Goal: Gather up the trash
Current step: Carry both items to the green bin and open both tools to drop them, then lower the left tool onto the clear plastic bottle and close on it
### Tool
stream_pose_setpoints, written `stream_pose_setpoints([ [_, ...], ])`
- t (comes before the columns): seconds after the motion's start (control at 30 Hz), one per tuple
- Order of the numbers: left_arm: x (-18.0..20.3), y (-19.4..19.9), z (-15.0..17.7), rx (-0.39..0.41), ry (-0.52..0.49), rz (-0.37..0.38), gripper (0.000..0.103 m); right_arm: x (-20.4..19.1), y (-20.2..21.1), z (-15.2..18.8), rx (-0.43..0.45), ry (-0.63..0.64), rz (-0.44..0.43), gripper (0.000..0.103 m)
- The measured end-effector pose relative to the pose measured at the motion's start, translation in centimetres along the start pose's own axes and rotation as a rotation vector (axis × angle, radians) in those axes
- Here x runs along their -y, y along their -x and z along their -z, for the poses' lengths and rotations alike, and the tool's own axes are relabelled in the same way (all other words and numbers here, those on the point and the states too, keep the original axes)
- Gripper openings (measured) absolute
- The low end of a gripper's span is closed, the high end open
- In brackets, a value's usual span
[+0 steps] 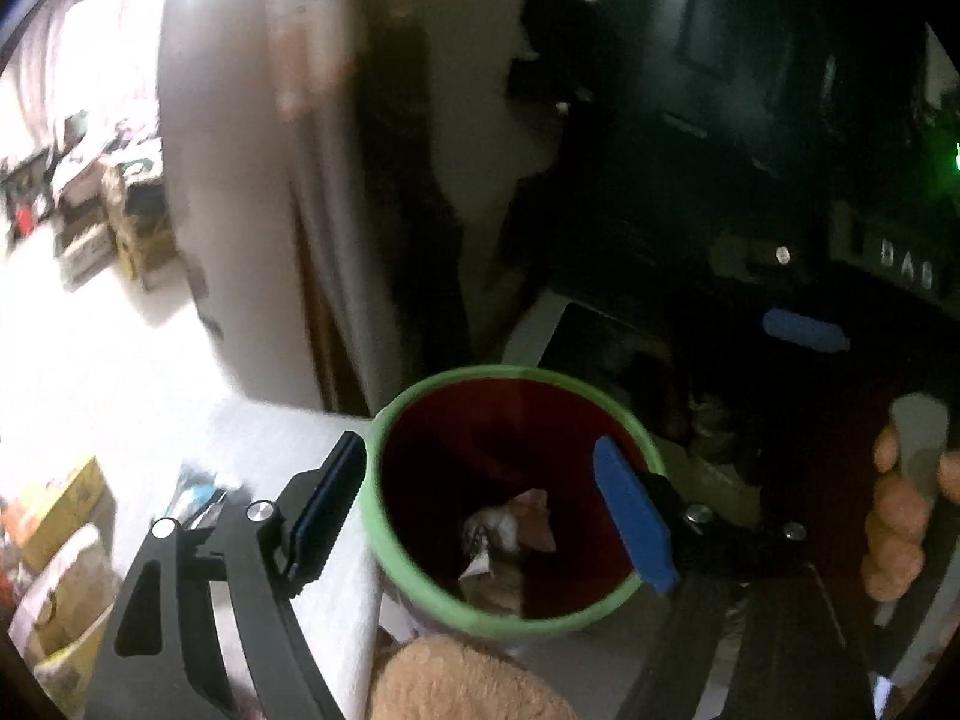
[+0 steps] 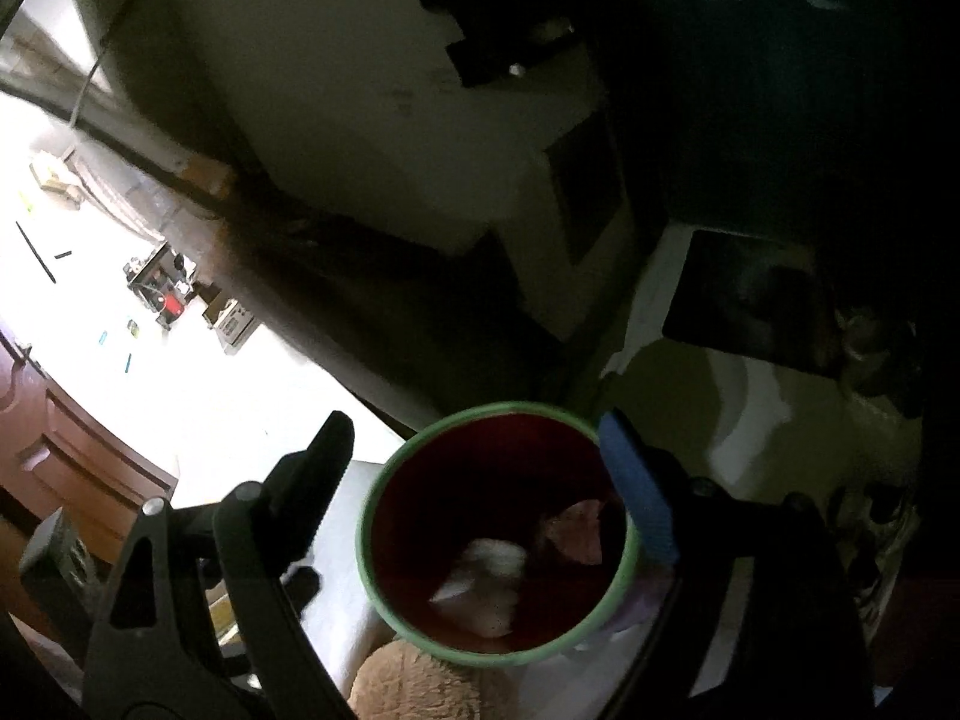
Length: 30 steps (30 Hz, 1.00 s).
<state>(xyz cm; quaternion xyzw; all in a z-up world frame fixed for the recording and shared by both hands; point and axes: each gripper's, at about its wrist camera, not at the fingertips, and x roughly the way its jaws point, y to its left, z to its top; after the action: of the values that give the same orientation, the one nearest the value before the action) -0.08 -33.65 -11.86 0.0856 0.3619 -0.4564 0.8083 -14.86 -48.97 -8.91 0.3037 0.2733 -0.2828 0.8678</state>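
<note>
A round bin (image 1: 384, 564) with a green rim and dark red inside stands just below both grippers; it also shows in the right wrist view (image 2: 629, 564). Crumpled paper trash (image 1: 510, 531) lies at its bottom, white and pinkish pieces (image 2: 486, 585). My left gripper (image 1: 480, 516) is open and empty, its blue-padded fingers (image 1: 630, 516) spread over the bin's mouth. My right gripper (image 2: 480, 510) is open and empty too, straddling the bin's rim. A hand (image 1: 900, 516) holding the other gripper's handle shows at the right of the left wrist view.
A tan furry object (image 1: 456, 684) sits just in front of the bin, also in the right wrist view (image 2: 420, 684). Cardboard boxes (image 1: 66, 540) lie at the left on a bright floor. Dark furniture (image 1: 750, 150) and a white cabinet (image 2: 558, 228) stand behind the bin.
</note>
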Motion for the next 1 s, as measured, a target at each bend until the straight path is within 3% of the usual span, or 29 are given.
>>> stream_pose_setpoints([
  [0.13, -2.9, 3.4, 0.5, 0.029, 0.09, -0.056, 0.075, -1.7, -0.5, 0.7, -0.03, 0.035, -0.033, 0.082],
  [0.3, -6.6, 8.3, 2.1, 0.048, 0.162, -0.184, 0.075, -5.7, -1.1, 2.6, -0.098, 0.117, -0.084, 0.083],
  [0.6, -17.4, 16.8, 7.6, 0.077, 0.302, -0.499, 0.075, -14.2, -2.5, 7.8, -0.218, 0.309, -0.184, 0.083],
  [0.7, -20.9, 19.3, 10.3, 0.07, 0.442, -0.544, 0.075, -16.8, -2.4, 9.4, -0.238, 0.376, -0.206, 0.085],
  [0.87, -26.4, 22.6, 17.3, 0.055, 0.762, -0.619, 0.075, -20.4, -2.6, 12.1, -0.277, 0.469, -0.232, 0.085],
  [1.0, -30.4, 23.5, 23.3, 0.047, 1.058, -0.595, 0.073, -22.8, -2.0, 14.7, -0.307, 0.529, -0.248, 0.085],
])
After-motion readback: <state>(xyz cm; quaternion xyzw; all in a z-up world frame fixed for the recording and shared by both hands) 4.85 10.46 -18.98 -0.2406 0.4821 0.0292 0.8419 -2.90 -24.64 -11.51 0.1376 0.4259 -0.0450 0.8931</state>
